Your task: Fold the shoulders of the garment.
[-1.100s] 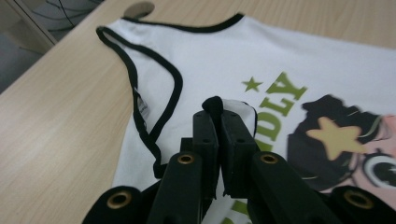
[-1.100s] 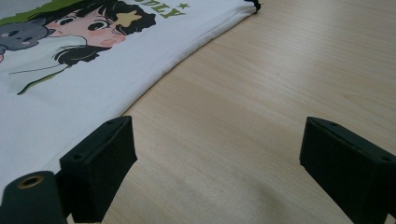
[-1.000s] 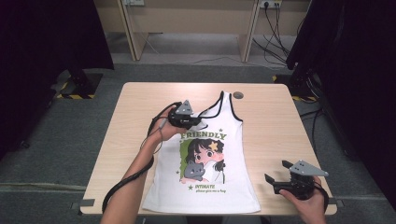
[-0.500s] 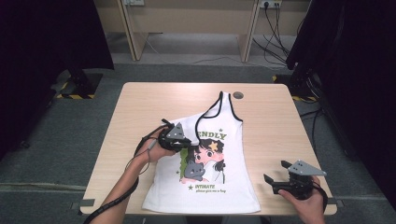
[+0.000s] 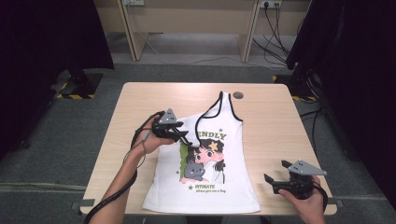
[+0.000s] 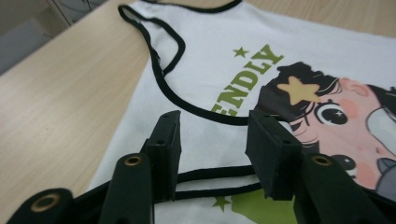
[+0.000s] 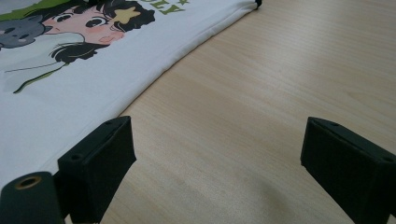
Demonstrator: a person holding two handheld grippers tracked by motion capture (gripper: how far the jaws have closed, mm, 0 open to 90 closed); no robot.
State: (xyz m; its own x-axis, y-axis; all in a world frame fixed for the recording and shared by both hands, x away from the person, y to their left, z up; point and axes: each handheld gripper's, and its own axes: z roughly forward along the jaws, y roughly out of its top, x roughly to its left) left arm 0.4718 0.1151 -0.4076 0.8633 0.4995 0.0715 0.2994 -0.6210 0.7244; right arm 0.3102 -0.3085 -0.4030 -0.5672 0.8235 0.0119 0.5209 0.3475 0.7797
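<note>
Tank top [image 5: 210,154] is lying flat on the wooden table [image 5: 271,126], printed side up, hem toward the person and the one straight strap pointing to the far edge. Not much else around: a small dark round disc [image 5: 238,95] sits on the table just past that strap, and desk legs with cables stand on the floor behind, so nothing blocks either hand. The left gripper [image 5: 180,134] is over the top's left shoulder, and its jaws are spread a bit with nothing pinched between them; in the left gripper view [image 6: 212,158] the black-trimmed strap lies folded across the white fabric right under them. Compared with a second ago that hand has come back toward the person and dragged the left strap down with it, so it's now folded over the chest and covers the start of the green lettering. The right gripper [image 5: 275,179] hasn't budged, parked near the right front corner beside the hem, jaws wide apart over bare wood [image 7: 215,158]. White fabric, black trim, cartoon girl with a grey cat.
</note>
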